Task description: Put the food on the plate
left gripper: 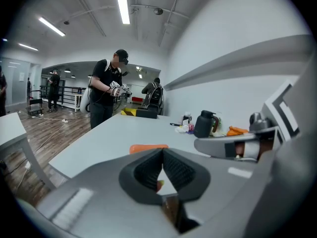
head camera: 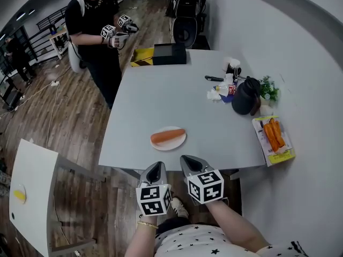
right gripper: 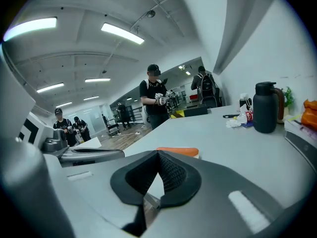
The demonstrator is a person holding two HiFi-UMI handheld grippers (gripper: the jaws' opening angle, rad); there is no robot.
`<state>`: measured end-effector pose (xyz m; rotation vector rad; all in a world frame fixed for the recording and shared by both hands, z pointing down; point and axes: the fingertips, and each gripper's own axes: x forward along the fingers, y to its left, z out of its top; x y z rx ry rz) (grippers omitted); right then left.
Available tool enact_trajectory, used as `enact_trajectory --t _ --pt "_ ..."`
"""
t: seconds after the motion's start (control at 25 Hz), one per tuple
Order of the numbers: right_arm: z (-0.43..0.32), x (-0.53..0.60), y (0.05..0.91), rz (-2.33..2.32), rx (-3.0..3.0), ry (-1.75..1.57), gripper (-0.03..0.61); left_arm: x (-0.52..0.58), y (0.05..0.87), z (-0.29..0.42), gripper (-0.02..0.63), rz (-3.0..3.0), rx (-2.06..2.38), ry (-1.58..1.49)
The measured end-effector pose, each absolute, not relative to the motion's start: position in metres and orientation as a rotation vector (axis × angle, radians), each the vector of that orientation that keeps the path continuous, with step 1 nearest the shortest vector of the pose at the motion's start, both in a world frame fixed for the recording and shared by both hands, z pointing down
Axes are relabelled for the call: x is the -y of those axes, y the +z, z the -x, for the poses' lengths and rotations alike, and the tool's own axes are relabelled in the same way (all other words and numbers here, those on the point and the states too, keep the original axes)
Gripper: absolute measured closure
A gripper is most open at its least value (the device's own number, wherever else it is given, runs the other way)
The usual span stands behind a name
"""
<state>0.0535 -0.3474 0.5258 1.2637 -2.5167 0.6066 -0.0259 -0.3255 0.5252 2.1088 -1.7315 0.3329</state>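
Orange food (head camera: pixel 168 136) on white plate (head camera: pixel 169 147), left gripper (head camera: pixel 156 168) and right gripper (head camera: pixel 189 163) both clenched empty, bottle (head camera: pixel 230 84) label illegible

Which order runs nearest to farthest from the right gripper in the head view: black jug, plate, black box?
From the right gripper:
1. plate, just ahead, slightly left.
2. black jug, farther ahead on the right.
3. black box, at the far end.

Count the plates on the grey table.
1: the white plate at the front edge of the grey table, holding the orange food. Clutter by the black jug may hide more.
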Motion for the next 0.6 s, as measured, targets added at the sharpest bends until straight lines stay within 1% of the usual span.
enact_trajectory --t 0.6 --pt "-0.056 0.321 0.523 -1.259 2.527 0.575 0.580 0.307 0.518 0.018 0.606 -2.121 1.726 0.319"
